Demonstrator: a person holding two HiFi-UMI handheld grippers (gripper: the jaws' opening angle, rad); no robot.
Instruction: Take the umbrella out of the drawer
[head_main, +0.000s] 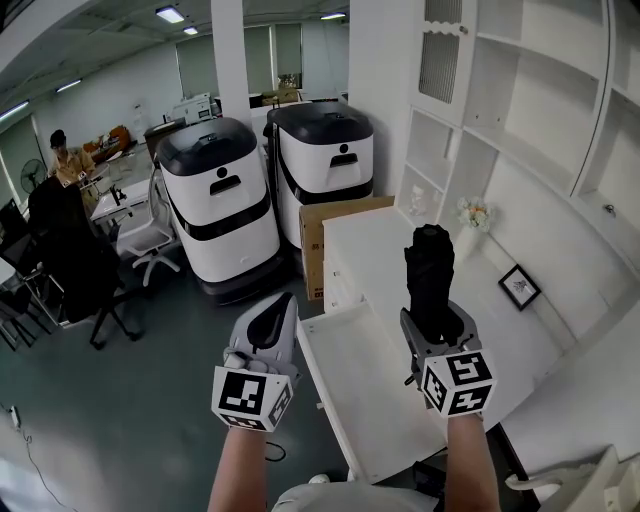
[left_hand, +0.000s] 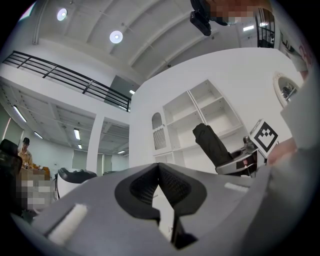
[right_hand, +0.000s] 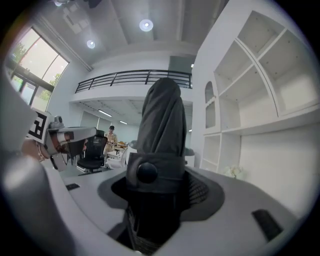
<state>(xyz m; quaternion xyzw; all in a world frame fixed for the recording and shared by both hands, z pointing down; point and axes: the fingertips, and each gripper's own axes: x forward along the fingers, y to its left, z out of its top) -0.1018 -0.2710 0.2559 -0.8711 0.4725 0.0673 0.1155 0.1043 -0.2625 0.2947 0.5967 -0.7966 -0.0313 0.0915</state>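
Observation:
A folded black umbrella (head_main: 429, 272) stands up out of my right gripper (head_main: 436, 318), whose jaws are shut on its lower part, above the open white drawer (head_main: 372, 395). The right gripper view shows the umbrella (right_hand: 161, 130) filling the jaws, its strap and round button right at the pads. My left gripper (head_main: 268, 330) hangs to the left of the drawer with its pads touching and nothing between them. From the left gripper view the umbrella (left_hand: 212, 143) shows at the right, tilted, in the other gripper. The drawer's inside looks bare.
A white cabinet top (head_main: 372, 240) lies beyond the drawer, with a small flower pot (head_main: 473, 217) and a framed picture (head_main: 518, 287). White wall shelves (head_main: 540, 100) rise at the right. A cardboard box (head_main: 318, 240) and two large white-and-black machines (head_main: 225, 205) stand on the floor. A person (head_main: 68, 160) sits far left.

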